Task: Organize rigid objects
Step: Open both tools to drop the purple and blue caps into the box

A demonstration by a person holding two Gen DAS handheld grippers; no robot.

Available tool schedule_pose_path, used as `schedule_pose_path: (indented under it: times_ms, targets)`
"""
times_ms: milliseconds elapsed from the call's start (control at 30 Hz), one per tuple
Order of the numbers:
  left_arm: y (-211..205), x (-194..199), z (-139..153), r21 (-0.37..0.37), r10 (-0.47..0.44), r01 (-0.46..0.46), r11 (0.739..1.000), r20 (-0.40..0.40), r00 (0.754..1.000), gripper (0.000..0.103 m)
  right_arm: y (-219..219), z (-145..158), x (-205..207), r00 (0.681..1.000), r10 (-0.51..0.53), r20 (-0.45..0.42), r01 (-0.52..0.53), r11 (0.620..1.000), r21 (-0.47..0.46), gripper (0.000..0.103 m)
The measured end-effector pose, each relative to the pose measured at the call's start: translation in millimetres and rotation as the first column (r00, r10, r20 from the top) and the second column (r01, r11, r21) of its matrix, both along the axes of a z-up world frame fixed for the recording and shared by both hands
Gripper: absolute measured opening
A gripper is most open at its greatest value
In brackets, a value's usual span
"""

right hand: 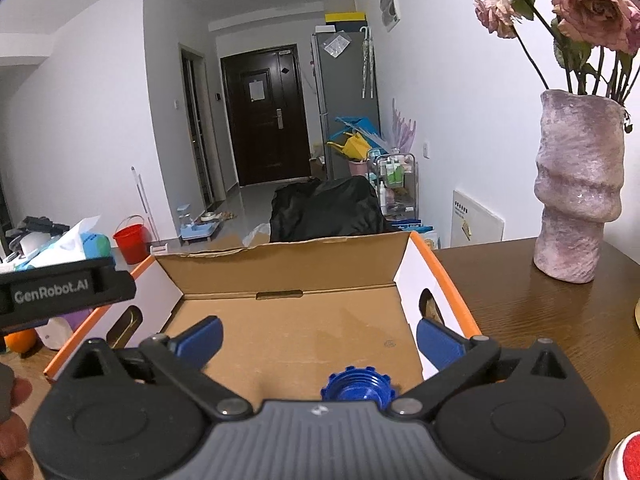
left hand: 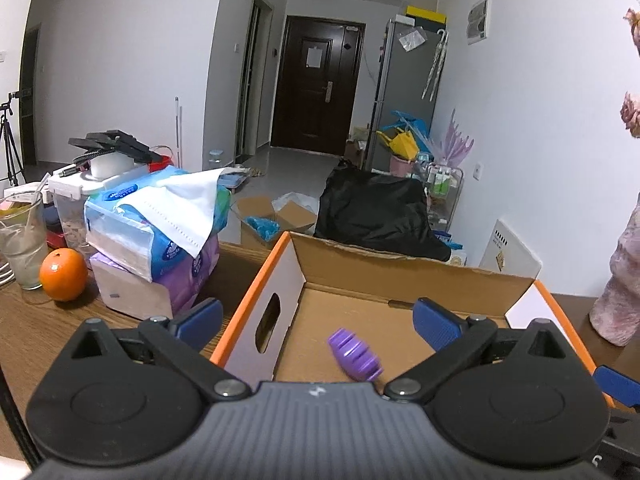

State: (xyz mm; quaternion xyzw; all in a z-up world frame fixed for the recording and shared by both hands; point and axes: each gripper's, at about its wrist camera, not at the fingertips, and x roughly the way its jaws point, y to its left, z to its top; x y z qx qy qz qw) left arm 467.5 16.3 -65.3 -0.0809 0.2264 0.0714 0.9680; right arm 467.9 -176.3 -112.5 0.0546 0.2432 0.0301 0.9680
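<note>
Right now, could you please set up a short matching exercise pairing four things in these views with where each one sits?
Things:
1. purple ribbed part
2. blue toothed part
3. orange
4. pink vase

Places:
A. on the table right of the cardboard box
B. on the box floor, in front of the left gripper
C. beside the glass, left of the tissue packs
D. just ahead of the right gripper

Pairs: 1-B, 2-D, 3-C, 4-A
</note>
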Motion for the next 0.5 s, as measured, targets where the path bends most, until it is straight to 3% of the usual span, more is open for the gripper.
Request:
schedule_pose_path:
  times_ms: [500]
  targets:
    - [-5, -36, 11, 0.055, 0.008, -0.010, 0.998, 0.053, 0.999, 0.103, -13, 13, -24, 0.998, -0.013, 0.054, 0.014, 1.000, -0.004, 0.103]
